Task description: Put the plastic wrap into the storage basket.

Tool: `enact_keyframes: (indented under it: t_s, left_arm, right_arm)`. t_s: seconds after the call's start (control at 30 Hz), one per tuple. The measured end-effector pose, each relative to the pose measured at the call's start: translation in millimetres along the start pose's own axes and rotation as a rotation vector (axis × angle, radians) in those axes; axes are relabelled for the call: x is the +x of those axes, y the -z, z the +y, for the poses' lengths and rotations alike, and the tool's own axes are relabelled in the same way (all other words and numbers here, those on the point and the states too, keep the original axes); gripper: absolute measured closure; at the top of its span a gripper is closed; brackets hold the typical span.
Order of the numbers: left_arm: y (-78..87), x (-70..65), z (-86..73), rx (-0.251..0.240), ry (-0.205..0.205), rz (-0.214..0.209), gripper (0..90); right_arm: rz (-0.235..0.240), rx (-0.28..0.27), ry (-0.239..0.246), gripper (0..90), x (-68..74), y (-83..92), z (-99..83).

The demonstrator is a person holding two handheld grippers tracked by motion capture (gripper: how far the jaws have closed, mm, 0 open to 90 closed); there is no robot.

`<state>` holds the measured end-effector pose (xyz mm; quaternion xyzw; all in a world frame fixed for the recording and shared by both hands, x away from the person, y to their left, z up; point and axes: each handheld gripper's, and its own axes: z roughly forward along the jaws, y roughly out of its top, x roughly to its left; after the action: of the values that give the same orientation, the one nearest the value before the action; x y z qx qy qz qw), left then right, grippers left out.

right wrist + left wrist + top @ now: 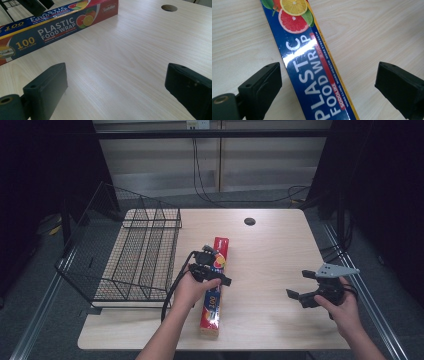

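You have one table, one wire rack left of the single plastic wrap box, and two grippers: your left gripper spread wide over the box, your right gripper wide open, empty.

Bare table lies open right of the wrap box; a wire basket blocks the left.
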<state>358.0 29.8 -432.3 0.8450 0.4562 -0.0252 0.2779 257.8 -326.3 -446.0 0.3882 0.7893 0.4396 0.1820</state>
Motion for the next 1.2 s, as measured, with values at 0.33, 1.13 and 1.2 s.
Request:
enact_keyframes:
  t_s: [0.33,1.13,1.2]
  left_arm:
    - [-17.6,5.7,7.5,0.044,0.054,0.065,10.7]
    - [-42.1,8.6,8.0,0.116,0.128,0.114,26.1]
    - [-42.6,8.3,7.8,0.119,0.14,0.121,26.7]
  right_arm:
    - [0.012,-0.003,0.007,3.8,0.5,-0.9,1.2]
    - [0.007,-0.017,-0.008,3.8,-1.8,2.2,2.2]
    - [0.008,-0.017,-0.01,3.8,-2.2,2.5,2.2]
